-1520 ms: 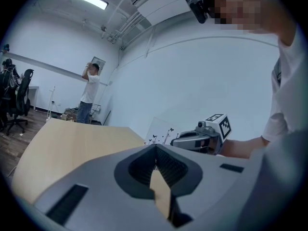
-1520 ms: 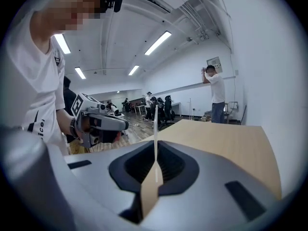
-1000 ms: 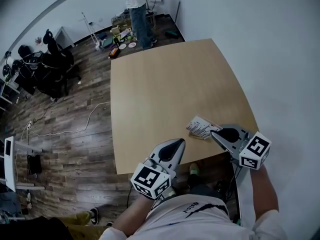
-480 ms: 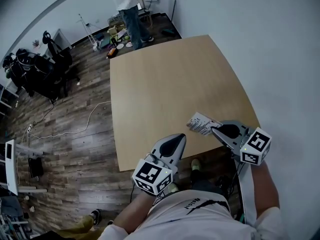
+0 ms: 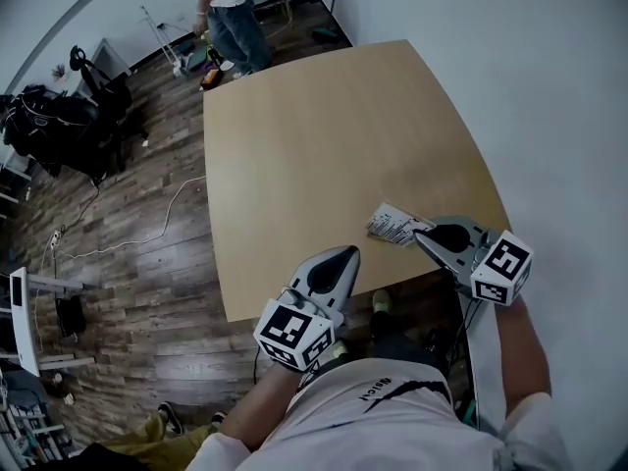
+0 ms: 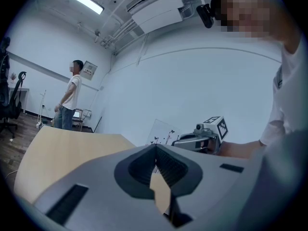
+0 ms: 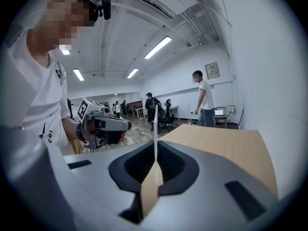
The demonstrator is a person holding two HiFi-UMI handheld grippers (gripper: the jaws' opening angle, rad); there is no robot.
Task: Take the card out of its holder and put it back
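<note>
Dark plank floor (image 5: 128,263) surrounds a pale tabletop (image 5: 324,135), and a person (image 5: 231,8) stands beyond its far end. At the near right corner, the right tool (image 5: 420,235) is clamped on the edge of a white printed card (image 5: 395,223), low over the wood. The left tool (image 5: 350,252) sits at the near edge, well apart from the card, its jaws pressed together with nothing between them.

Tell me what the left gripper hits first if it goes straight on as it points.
Probably the card held by the right gripper, which lies dead ahead of the left gripper; depth is unclear.
</note>
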